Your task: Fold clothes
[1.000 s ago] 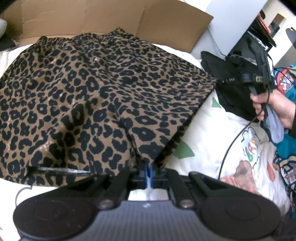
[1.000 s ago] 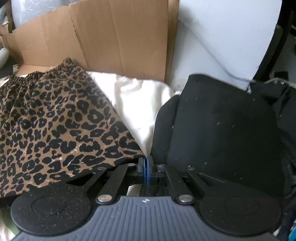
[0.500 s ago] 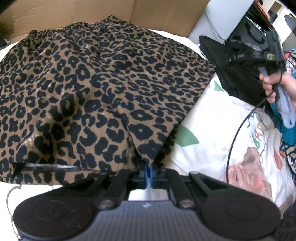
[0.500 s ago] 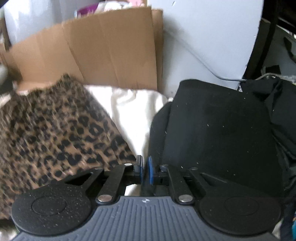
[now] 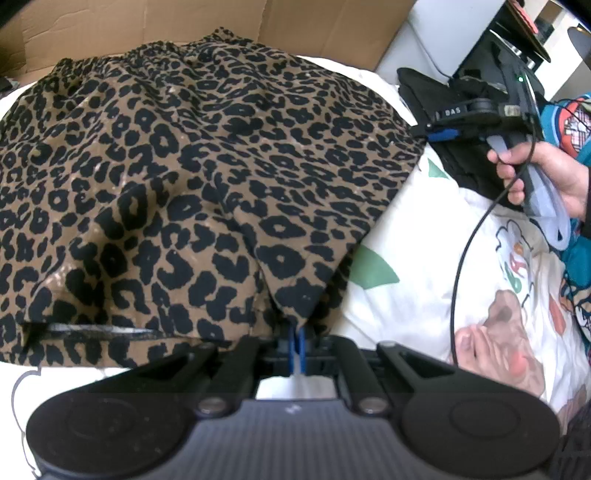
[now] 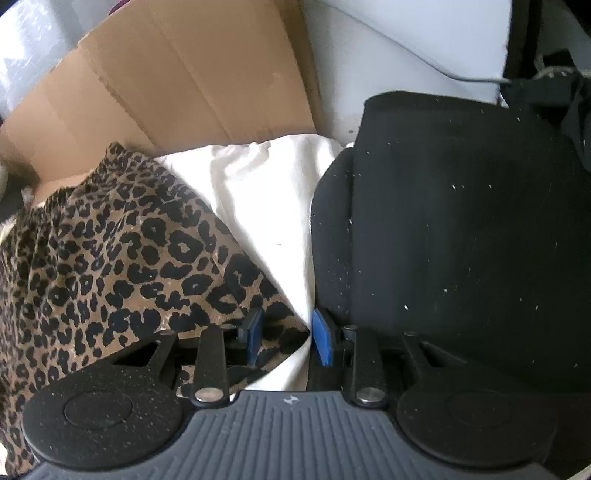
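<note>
Leopard-print garment (image 5: 192,177) spread flat across a white printed bedsheet (image 5: 424,258), gathered waistband at the far edge against a sheet of brown cardboard (image 5: 184,22), hem nearest the left camera. Left gripper (image 5: 296,341) pinched tight on the near right hem corner, blue pads pressed together with the fabric bunched up between them. A pale inner edge of the hem showing along the lower left (image 5: 92,328). Right gripper (image 6: 286,334) standing apart at the far right corner of the same garment (image 6: 129,258), blue pads (image 6: 254,332) well separated, nothing clamped; the corner of leopard cloth lying loose in the gap between them, over the white sheet (image 6: 266,206). In the left view, that same right gripper (image 5: 441,134) seen side-on at the garment's right edge, held by a hand (image 5: 543,173) with a black cable (image 5: 476,236) trailing down over the sheet. Folded black cloth (image 6: 461,229), flecked with pale lint, lying just to the right of the right gripper, its edge touching the white sheet. Brown cardboard (image 6: 177,85) propped behind, a pale wall (image 6: 388,48) beyond.
</note>
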